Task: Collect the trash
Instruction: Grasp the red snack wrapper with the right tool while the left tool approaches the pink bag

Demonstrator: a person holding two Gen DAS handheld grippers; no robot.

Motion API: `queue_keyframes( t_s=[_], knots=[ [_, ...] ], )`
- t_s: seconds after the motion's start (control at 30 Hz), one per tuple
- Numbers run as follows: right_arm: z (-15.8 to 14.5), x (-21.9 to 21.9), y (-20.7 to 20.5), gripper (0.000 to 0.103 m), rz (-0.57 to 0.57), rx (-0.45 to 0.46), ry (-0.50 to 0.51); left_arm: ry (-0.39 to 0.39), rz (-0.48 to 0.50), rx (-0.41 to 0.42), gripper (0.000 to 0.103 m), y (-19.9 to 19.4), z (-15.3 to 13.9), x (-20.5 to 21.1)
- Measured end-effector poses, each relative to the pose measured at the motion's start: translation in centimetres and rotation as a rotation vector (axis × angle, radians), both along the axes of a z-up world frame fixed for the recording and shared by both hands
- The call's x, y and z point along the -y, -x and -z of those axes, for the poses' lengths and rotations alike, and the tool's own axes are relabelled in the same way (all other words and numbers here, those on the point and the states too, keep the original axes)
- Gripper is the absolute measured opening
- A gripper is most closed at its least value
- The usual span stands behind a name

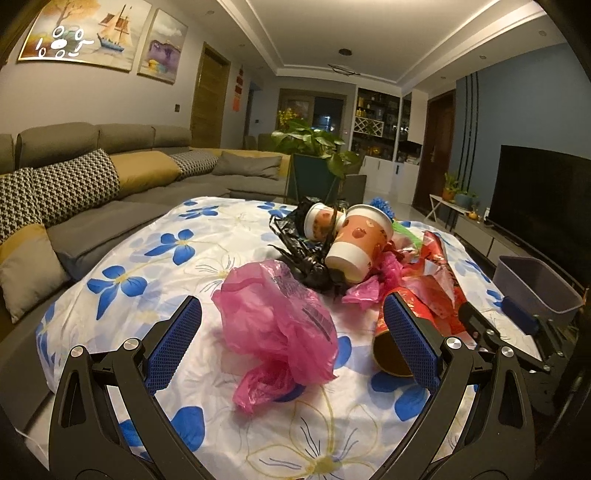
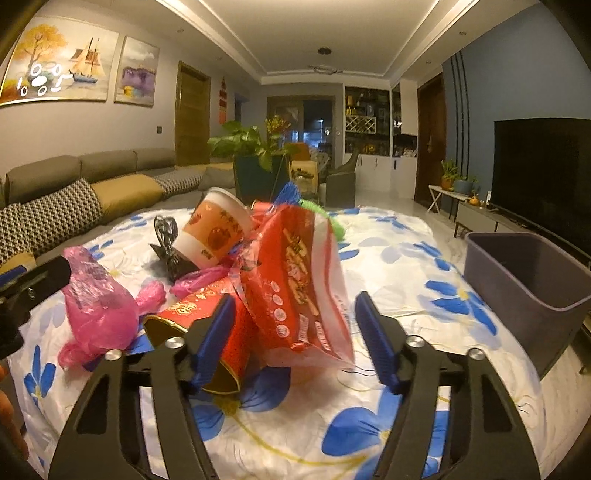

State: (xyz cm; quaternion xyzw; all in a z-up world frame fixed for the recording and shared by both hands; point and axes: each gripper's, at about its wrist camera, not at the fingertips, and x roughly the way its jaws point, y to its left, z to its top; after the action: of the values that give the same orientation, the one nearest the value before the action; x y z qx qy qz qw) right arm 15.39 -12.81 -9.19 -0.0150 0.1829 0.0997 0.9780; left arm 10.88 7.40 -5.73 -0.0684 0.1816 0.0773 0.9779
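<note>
**Grippers spread wide over the trash pile**

Left gripper (image 1: 291,343) gapes, empty, around a pink plastic bag (image 1: 277,317) lying on the floral-covered counter (image 1: 155,266).

Right gripper (image 2: 295,336) gapes, empty, around a red snack bag (image 2: 299,284); grey bin (image 2: 524,288) stands right.

Two paper cups: one (image 1: 360,243) centre frame in left wrist view, one (image 1: 320,222) just behind it, upper left of first.
Pink plastic bags: one large (image 1: 277,321) lower centre; smaller pink scraps (image 1: 364,291) right of it, count unclear.
One black plastic bag (image 1: 306,258) under cups.
One red tube (image 2: 214,332) lower centre in right wrist view.
One red snack bag (image 2: 299,280) centre.
One grey bin (image 2: 532,291) right edge.
Three wall paintings (image 1: 86,33) upper left.
</note>
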Motion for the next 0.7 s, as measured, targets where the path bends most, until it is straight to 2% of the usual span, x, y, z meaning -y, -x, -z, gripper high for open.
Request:
queue_keyframes(
  t_s=[0.1,0.17,0.27,0.4,0.43,0.7],
  knots=[
    [0.4,-0.5,-0.9,0.05,-0.007,-0.019,0.014,0.001,-0.002,-0.001,0.097,-0.6,0.3,-0.3],
    [0.6,-0.6,-1.3,0.037,-0.016,-0.031,0.015,0.007,-0.002,-0.004,0.097,-0.8,0.4,-0.3],
    [0.9,-1.0,-1.8,0.023,-0.026,-0.043,0.026,0.014,0.003,-0.005,0.097,-1.1,0.5,-0.3],
    [1.2,-1.0,-2.0,0.013,-0.031,-0.038,0.045,0.011,0.015,-0.003,0.097,-1.4,0.6,0.1],
    [1.2,-1.0,-1.9,0.008,-0.031,-0.035,0.048,0.013,0.02,-0.003,0.097,-1.5,0.6,0.2],
    [0.3,0.7,-0.7,0.003,0.001,-0.001,0.031,-0.001,0.073,0.004,0.097,-1.5,0.7,1.4]
  ],
)
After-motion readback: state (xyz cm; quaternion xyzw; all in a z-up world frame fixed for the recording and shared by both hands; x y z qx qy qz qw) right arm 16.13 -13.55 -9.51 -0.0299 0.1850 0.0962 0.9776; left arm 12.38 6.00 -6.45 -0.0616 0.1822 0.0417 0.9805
